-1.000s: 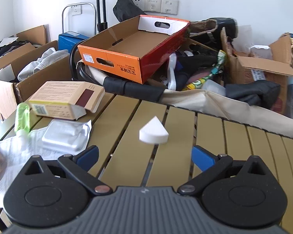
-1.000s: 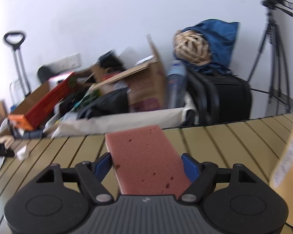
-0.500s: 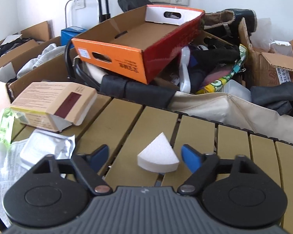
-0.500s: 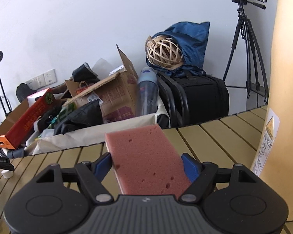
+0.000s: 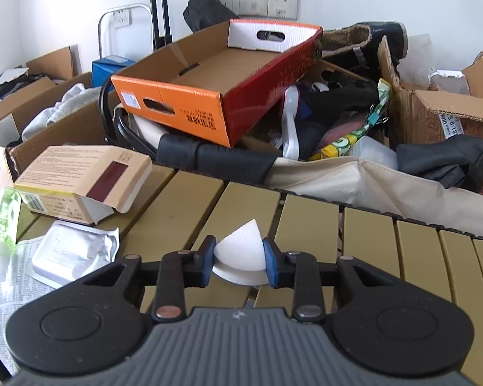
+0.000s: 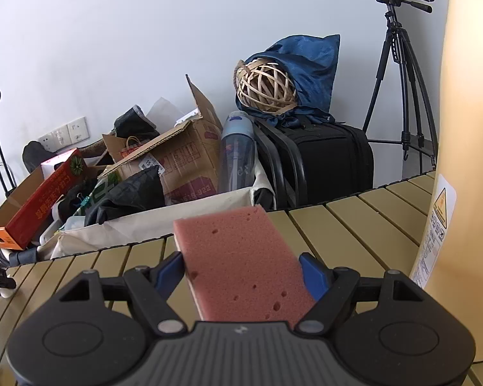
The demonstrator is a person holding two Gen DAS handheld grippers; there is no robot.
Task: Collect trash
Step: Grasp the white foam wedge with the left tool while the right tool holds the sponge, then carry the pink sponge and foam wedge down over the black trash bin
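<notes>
The left gripper (image 5: 239, 262), wide apart a second ago, is closing on the white foam wedge (image 5: 240, 251) near the table's (image 5: 364, 234) far edge; its pads now touch both sides, so lifting seems next. The right gripper (image 6: 243, 273) stays clamped on the pink sponge (image 6: 241, 257).

Left gripper (image 5: 239, 262) jaws closing on the white foam wedge (image 5: 240, 251), pads touching both its sides, on the slatted table (image 5: 364, 241); tan carton (image 5: 80, 181) off left.
</notes>
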